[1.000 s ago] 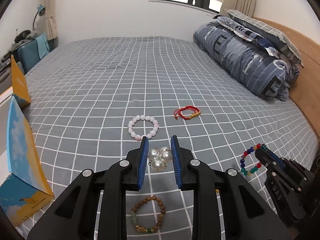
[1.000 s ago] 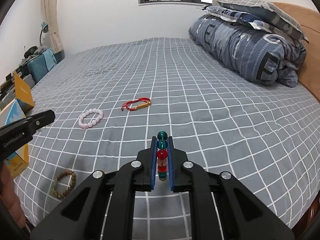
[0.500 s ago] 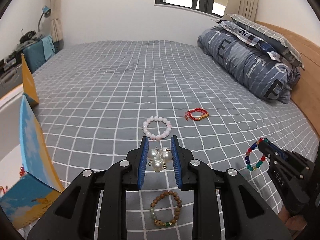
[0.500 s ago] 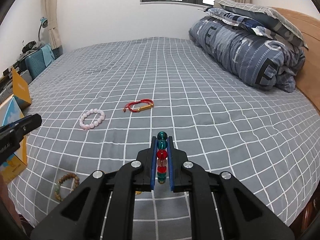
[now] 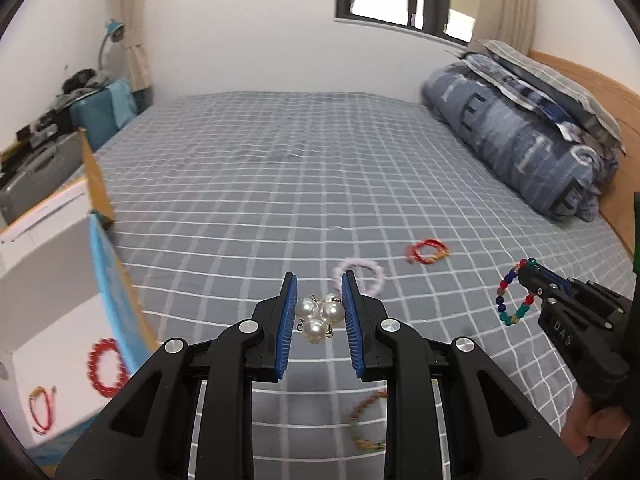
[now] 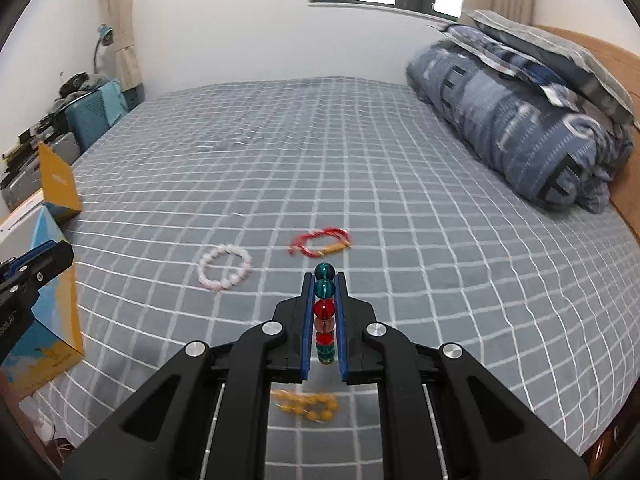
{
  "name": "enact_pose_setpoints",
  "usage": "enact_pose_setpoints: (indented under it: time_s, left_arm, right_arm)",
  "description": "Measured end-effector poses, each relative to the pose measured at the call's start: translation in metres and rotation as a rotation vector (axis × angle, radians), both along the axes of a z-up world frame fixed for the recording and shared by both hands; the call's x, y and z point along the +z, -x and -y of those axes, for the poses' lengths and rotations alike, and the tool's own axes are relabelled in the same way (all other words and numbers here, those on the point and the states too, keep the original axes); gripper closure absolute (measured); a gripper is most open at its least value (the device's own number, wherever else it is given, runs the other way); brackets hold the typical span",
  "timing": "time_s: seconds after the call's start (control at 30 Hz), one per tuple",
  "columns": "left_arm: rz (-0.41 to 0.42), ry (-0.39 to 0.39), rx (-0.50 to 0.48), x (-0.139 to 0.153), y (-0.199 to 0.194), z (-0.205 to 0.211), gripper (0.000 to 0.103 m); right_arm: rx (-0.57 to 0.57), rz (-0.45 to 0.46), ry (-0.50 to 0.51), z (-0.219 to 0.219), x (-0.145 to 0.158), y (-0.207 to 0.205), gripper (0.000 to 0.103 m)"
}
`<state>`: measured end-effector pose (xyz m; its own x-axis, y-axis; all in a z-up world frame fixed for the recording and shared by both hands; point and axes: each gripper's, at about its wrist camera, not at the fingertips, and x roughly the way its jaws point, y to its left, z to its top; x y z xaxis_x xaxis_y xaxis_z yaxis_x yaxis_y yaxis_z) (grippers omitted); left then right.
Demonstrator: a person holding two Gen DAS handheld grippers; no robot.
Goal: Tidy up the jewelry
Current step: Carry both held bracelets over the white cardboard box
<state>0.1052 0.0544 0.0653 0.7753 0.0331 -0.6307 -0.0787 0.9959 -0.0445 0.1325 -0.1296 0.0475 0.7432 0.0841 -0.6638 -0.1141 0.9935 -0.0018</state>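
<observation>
A: What do my jaws hold?

B: Left gripper [image 5: 319, 312] clamps the pearl cluster [image 5: 319, 315]; right gripper [image 6: 324, 316] pinches the multicolour bead bracelet [image 6: 324, 312], both lifted, I judge for the open box [image 5: 48, 280] left. Pink bracelet [image 6: 225, 267] lies on the bed [image 6: 400, 200].

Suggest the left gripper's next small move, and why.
Probably carry the pearl cluster, clamped in the left gripper, leftward over the open white box; a red bead bracelet already lies inside, and the gripper is beside the box rather than over it.
</observation>
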Motion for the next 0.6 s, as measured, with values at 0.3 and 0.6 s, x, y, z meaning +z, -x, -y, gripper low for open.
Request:
enact_pose_setpoints:
  time_s: [0.3, 0.6]
  left_arm:
    - [0.011, -0.011, 0.156, 0.032, 0.026, -0.076, 0.08]
    - [-0.017, 0.028, 0.37, 0.039, 0.063, -0.177, 0.08]
  right_arm:
    - [0.148, 0.001, -0.029, -0.074, 0.032, -0.011, 0.094]
    - [0.294, 0.016, -0.025, -0.171, 0.046, -0.009, 0.094]
